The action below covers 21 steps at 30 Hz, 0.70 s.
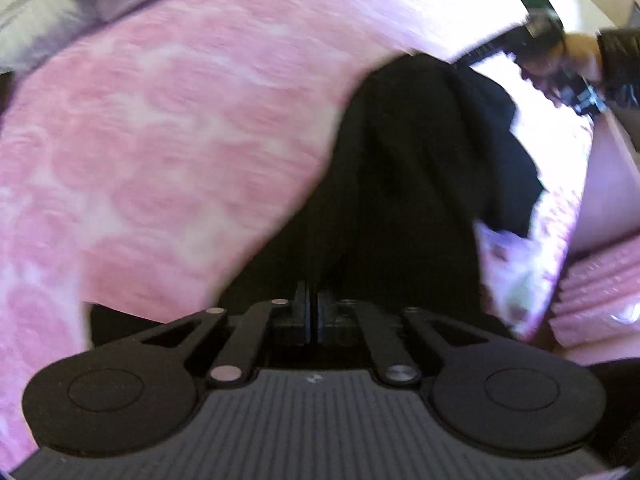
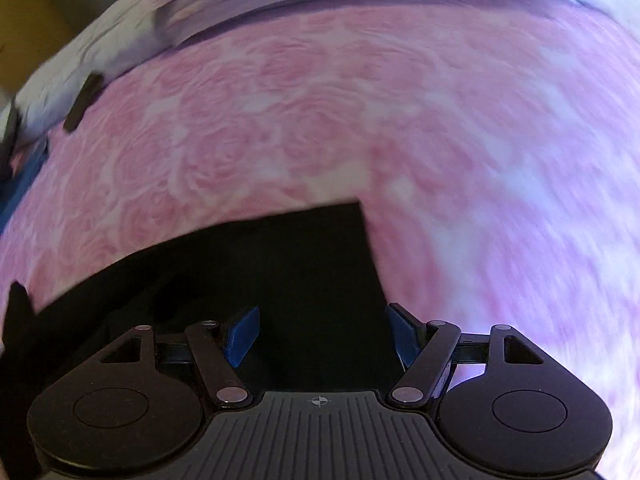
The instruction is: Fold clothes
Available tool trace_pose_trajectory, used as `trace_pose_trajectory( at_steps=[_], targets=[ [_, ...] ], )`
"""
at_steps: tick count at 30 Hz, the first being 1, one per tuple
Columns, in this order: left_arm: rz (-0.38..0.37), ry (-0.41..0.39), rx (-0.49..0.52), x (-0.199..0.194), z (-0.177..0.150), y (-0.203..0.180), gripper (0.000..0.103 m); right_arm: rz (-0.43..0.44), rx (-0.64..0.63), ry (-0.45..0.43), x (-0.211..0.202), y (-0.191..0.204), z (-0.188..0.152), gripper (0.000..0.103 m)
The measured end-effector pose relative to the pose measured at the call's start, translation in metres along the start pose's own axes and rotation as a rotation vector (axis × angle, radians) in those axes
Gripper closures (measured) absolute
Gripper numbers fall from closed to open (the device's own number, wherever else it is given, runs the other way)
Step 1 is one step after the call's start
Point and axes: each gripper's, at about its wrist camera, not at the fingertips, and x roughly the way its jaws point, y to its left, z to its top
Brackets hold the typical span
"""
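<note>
A black garment (image 1: 420, 152) lies on a bed covered by a pink rose-patterned bedspread (image 1: 160, 140), and both claws hang over it, pointing steeply down. The left claw (image 1: 311, 312) is closed, its jaws pressed together with dark cloth right at the tips; it seems to pinch the fabric, though the blur and the black-on-black make that hard to confirm. The right claw (image 2: 320, 336) stands open, its blue pads (image 2: 242, 334) apart on either side of the cloth, just short of a squared corner of the garment (image 2: 320, 248) and not pressing on it. In the left wrist view, the person's hand on the other gripper (image 1: 568, 56) shows at the far end of the garment. The folding looks to be at an early stage: the cloth lies rumpled on one side, no neat stack shows, and the right claw has yet to take hold.
</note>
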Motion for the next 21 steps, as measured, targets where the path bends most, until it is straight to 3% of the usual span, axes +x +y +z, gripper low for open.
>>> trace_pose_trajectory(
  at_steps=[3, 4, 5, 6, 7, 8, 12, 16, 21],
  targets=[
    [0.023, -0.027, 0.007, 0.004, 0.010, 0.032, 0.101, -0.018, -0.038, 0.047, 0.023, 0.004, 0.014, 0.031],
    [0.023, -0.033, 0.014, 0.006, 0.014, 0.041, 0.101, -0.014, -0.028, 0.061, 0.028, 0.003, 0.015, 0.037],
    [0.024, -0.038, 0.027, 0.008, 0.019, 0.047, 0.101, -0.004, -0.013, 0.074, 0.032, 0.001, 0.016, 0.065],
    [0.025, -0.041, 0.046, 0.009, 0.025, 0.051, 0.101, 0.000, -0.009, 0.072, 0.029, 0.001, 0.016, 0.072],
    [0.026, -0.047, 0.062, 0.009, 0.030, 0.054, 0.101, 0.001, -0.012, 0.063, 0.023, 0.002, 0.015, 0.087],
    [0.025, -0.056, 0.072, 0.007, 0.036, 0.056, 0.101, 0.002, -0.015, 0.053, 0.017, 0.004, 0.014, 0.092],
    [0.024, -0.127, 0.092, -0.015, 0.061, 0.056, 0.101, -0.058, -0.104, -0.026, -0.046, 0.009, 0.000, 0.094],
    [0.025, -0.198, 0.095, -0.035, 0.090, 0.049, 0.101, -0.100, -0.108, -0.113, -0.120, -0.004, -0.035, 0.094],
    [0.049, -0.137, 0.084, -0.015, 0.117, 0.035, 0.101, -0.095, -0.056, -0.076, -0.153, -0.022, -0.102, 0.094]
  ],
)
